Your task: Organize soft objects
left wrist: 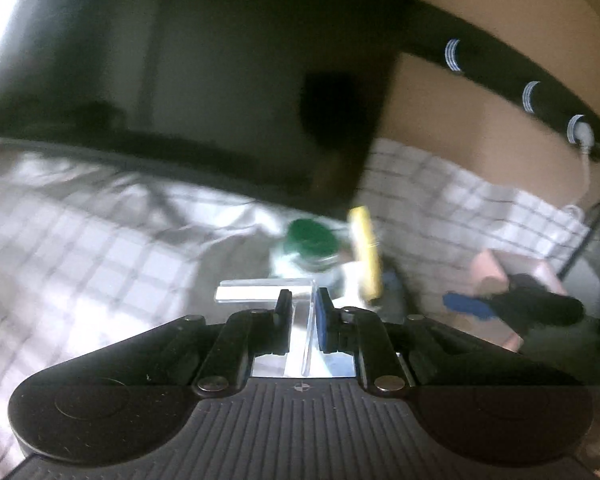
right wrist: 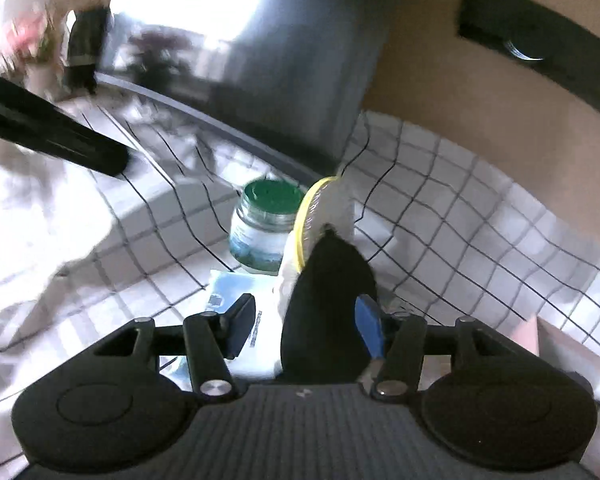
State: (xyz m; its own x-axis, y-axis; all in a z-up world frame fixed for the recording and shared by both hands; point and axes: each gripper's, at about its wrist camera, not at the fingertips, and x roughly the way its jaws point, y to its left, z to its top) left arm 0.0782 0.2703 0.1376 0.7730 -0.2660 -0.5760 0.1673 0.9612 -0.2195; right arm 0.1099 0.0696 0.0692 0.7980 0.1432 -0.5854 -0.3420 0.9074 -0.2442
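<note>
My right gripper (right wrist: pixel 306 308) stands open around a black soft object (right wrist: pixel 328 304) that rises between its fingers. The object leans on the right blue pad and stays apart from the left pad. A round yellow-rimmed clear disc (right wrist: pixel 320 216) stands at its far end, seen as a yellow edge (left wrist: pixel 366 252) in the left wrist view. My left gripper (left wrist: pixel 302 304) is shut on a clear plastic piece (left wrist: pixel 260 292) that sticks out to the left. A glass jar with a green lid (right wrist: pixel 274 200) (left wrist: pixel 310 240) stands just beyond both grippers on the checked cloth (right wrist: pixel 440 208).
A white and blue packet (right wrist: pixel 236 292) lies under the right gripper. A dark screen (left wrist: pixel 228 80) rises behind the jar. On the tan wall hangs a black socket strip (left wrist: pixel 500 76). A pink box (right wrist: pixel 572 360) sits at the right, and a black bar (right wrist: pixel 52 136) crosses the upper left.
</note>
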